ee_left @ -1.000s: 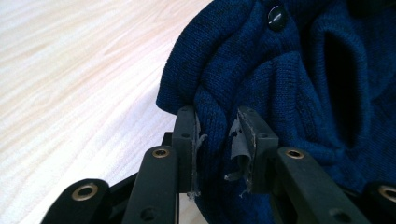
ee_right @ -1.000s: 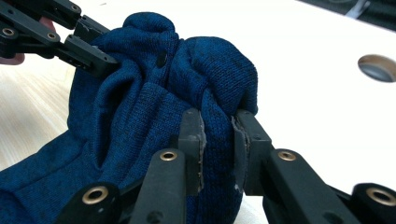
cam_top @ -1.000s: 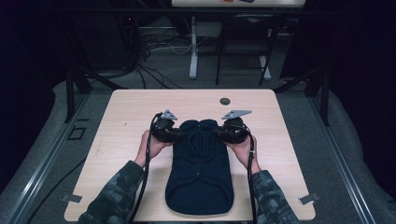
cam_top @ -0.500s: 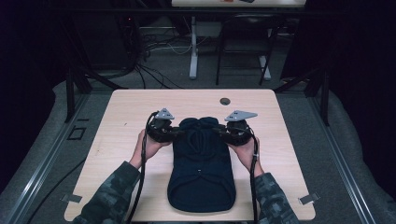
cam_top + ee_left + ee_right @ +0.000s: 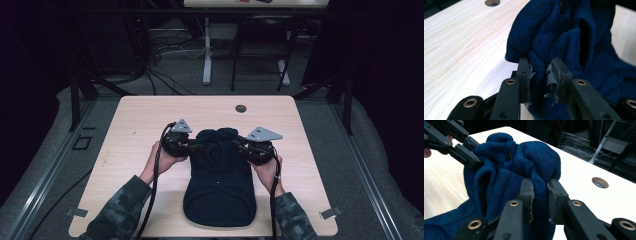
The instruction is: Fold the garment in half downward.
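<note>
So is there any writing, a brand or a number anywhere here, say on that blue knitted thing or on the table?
None can be read. The blue knitted garment bears no label that shows; its dark button is plain. The wooden table is bare of print, and both grippers, left and right, carry no lettering.

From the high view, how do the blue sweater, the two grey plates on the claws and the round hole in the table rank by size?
1. blue sweater
2. right grey plate
3. left grey plate
4. round hole
The left plate may look smaller because of tilt.
</note>
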`<state>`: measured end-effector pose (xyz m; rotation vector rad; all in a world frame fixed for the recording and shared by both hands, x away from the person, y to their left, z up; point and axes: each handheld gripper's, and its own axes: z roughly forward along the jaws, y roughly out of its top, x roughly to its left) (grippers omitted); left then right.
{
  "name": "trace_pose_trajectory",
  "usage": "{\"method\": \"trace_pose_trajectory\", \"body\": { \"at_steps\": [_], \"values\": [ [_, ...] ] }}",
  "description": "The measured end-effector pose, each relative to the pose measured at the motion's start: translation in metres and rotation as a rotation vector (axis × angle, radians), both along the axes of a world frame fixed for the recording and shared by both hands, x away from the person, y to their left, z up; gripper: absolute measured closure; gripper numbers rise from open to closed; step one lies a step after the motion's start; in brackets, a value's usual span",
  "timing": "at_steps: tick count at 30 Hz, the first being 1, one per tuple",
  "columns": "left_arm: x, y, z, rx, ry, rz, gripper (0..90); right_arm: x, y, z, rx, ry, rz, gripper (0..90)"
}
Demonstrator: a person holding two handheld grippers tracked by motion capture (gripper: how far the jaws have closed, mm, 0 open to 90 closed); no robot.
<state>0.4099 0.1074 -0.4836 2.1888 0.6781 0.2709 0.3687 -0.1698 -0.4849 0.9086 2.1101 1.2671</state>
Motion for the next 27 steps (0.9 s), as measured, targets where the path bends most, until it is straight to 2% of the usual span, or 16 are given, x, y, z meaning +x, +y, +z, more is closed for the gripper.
{"method": "trace_pose_trajectory", "body": {
  "at_steps": [3,5,6,8,12,16,18,21,23,27],
  "values": [
    [-0.001,0.000,0.000,-0.002,-0.021,0.000,74.7,-0.001,-0.002,-0.001,0.001,-0.002,0.004,75.3],
    [-0.003,0.001,0.002,-0.009,-0.045,0.003,75.7,0.000,-0.004,0.000,0.007,0.017,0.012,75.0],
    [-0.004,0.002,0.003,-0.013,-0.061,0.005,76.0,0.000,-0.006,0.000,0.026,0.026,0.018,74.5],
    [-0.007,0.002,0.004,-0.026,-0.091,0.008,76.8,0.002,-0.009,0.001,0.055,0.090,0.031,73.4],
    [-0.011,0.001,0.005,-0.032,-0.129,0.002,77.7,0.004,-0.014,0.001,0.077,0.149,0.036,69.5],
    [-0.014,-0.002,0.008,-0.017,-0.166,-0.001,78.0,0.005,-0.014,0.004,0.061,0.207,0.033,66.4],
    [-0.016,-0.003,0.010,-0.005,-0.191,-0.002,78.2,0.005,-0.014,0.005,0.068,0.209,0.030,66.7],
    [-0.020,-0.004,0.013,0.022,-0.233,-0.012,78.2,0.005,-0.013,0.008,0.046,0.243,0.023,67.6],
    [-0.022,-0.005,0.014,0.028,-0.232,-0.026,78.1,0.004,-0.012,0.009,0.030,0.239,0.010,70.7],
    [-0.022,-0.001,0.016,0.012,-0.203,-0.042,77.5,0.000,-0.011,0.011,0.036,0.192,-0.001,76.4]
  ]
}}
